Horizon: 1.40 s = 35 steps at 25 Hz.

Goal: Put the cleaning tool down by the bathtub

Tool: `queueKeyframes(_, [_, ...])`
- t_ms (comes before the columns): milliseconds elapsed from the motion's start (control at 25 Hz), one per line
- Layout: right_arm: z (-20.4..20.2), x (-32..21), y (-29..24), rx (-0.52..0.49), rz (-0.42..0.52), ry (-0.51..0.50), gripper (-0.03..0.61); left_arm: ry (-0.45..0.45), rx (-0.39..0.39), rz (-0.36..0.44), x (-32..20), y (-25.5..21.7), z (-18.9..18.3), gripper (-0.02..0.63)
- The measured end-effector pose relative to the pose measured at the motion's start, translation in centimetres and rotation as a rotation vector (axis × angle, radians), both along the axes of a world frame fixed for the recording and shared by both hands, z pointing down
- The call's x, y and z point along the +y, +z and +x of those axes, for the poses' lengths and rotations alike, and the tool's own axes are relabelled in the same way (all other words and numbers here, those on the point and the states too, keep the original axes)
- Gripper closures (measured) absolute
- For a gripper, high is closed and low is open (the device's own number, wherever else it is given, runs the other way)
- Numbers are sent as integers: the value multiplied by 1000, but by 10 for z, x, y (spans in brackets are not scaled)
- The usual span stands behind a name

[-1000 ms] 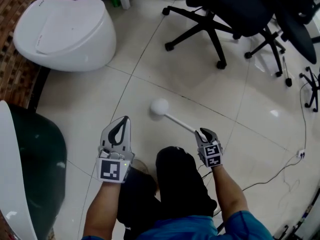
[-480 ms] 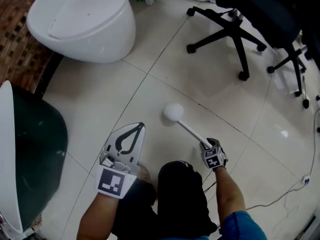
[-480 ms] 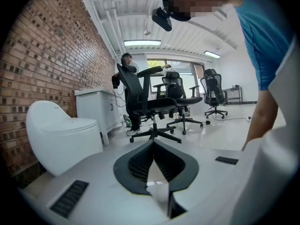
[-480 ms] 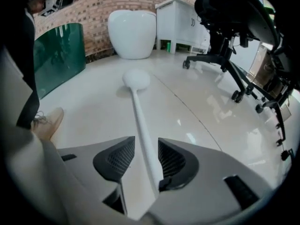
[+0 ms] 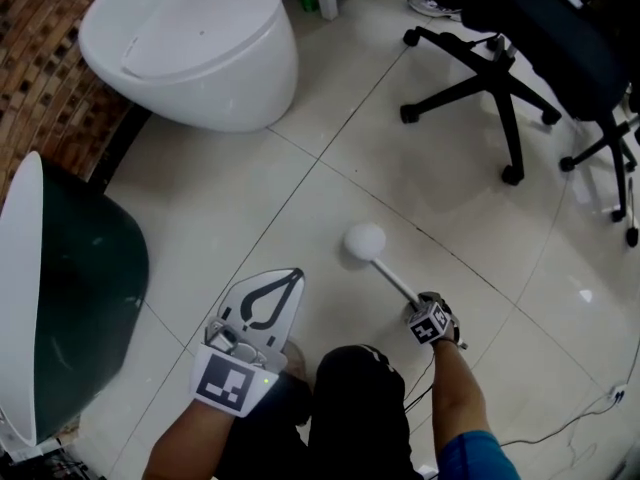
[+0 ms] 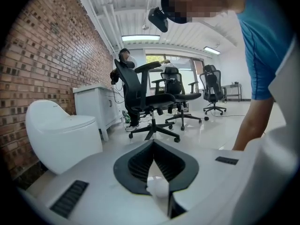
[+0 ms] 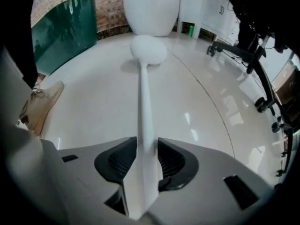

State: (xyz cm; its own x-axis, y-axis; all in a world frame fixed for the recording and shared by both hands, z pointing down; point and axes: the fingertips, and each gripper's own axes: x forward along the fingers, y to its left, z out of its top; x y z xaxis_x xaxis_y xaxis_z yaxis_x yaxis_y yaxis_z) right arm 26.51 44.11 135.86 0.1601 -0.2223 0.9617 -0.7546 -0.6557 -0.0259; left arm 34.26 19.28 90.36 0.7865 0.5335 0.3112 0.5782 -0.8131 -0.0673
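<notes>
The cleaning tool is a white brush with a round head and a thin straight handle. Its head appears to rest on the pale floor tiles, pointing toward the toilet. My right gripper is low over the floor at the handle's near end. In the right gripper view the handle runs between the jaws of my right gripper, which have just been opening and stand open around it. My left gripper hovers to the left, shut and empty. The dark green bathtub with a white rim lies at far left.
A white toilet stands beyond the bathtub against the brick wall. Black office chairs on wheeled bases fill the upper right. A thin cable trails on the floor at lower right. My knees are just below the grippers.
My right gripper has sunk toward the floor with the brush, tipping to point more steeply down, and the brush head has come down onto the tiles. My left gripper has barely shifted.
</notes>
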Motion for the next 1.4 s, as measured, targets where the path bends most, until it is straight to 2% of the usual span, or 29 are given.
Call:
queueKeyframes(80, [-2, -2, 1, -4, 8, -22, 426, -11, -6, -4, -3, 1, 2, 617])
queueKeyframes(200, [-3, -3, 1, -17, 18, 23, 473, -21, 3, -19, -4, 0, 6, 617])
queueKeyframes(320, [-3, -4, -7, -35, -1, 88, 482, -10, 23, -28, -3, -5, 8, 617])
queueKeyframes(520, [-1, -11, -46, -29, 44, 193, 482, -45, 1, 7, -17, 2, 14, 617])
queueKeyframes(640, [-7, -11, -102, -30, 43, 249, 483, -111, 44, 49, -38, -6, 21, 617])
queueKeyframes(720, [-7, -11, -149, -10, 41, 272, 483, -152, 61, 38, -50, -26, 19, 617])
queueKeyframes(920, [-5, -25, -289, 19, 56, 267, 483, -187, 73, 2, -67, -120, 12, 617])
queueKeyframes(1000, [-12, -35, -347, 29, 78, 273, 483, -203, 46, 3, -79, -158, 0, 617])
queueKeyframes(1240, [-4, -61, -498, 85, 137, 287, 483, -220, -34, 78, -106, -246, -24, 617])
queueKeyframes(1400, [-11, -81, -591, 110, 172, 293, 483, -239, -48, 42, -115, -316, -38, 617])
